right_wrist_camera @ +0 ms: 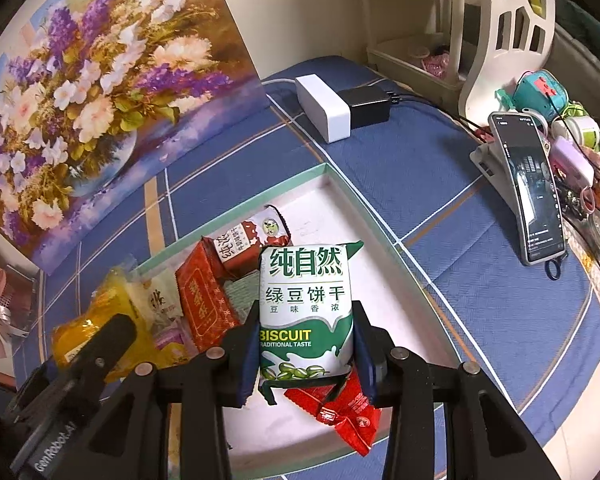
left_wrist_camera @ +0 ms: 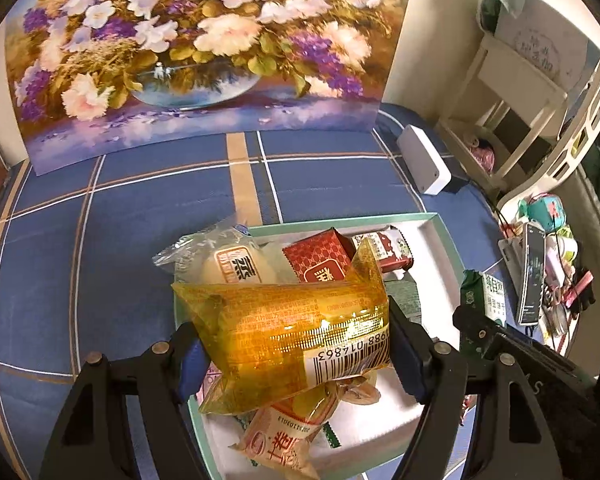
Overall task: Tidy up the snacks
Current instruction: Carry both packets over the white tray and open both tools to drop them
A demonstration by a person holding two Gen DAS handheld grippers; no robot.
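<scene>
Two wrist fisheyes, both angled steeply down, close over the tray (left_wrist_camera: 440, 240).
L cam looks along left tongs (left_wrist_camera: 296, 356) toward the flower painting (left_wrist_camera: 204, 48); R cam sits to its right, along right tongs (right_wrist_camera: 306, 344), facing more toward the phone (right_wrist_camera: 536, 184). Shared: tray, painting, blue checked cloth (left_wrist_camera: 100, 220), white box (right_wrist_camera: 322, 110); each sees the other's tongs.

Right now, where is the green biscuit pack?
In the right wrist view, the green biscuit pack is clamped in the right gripper, above the white tray, over a red packet.
</scene>
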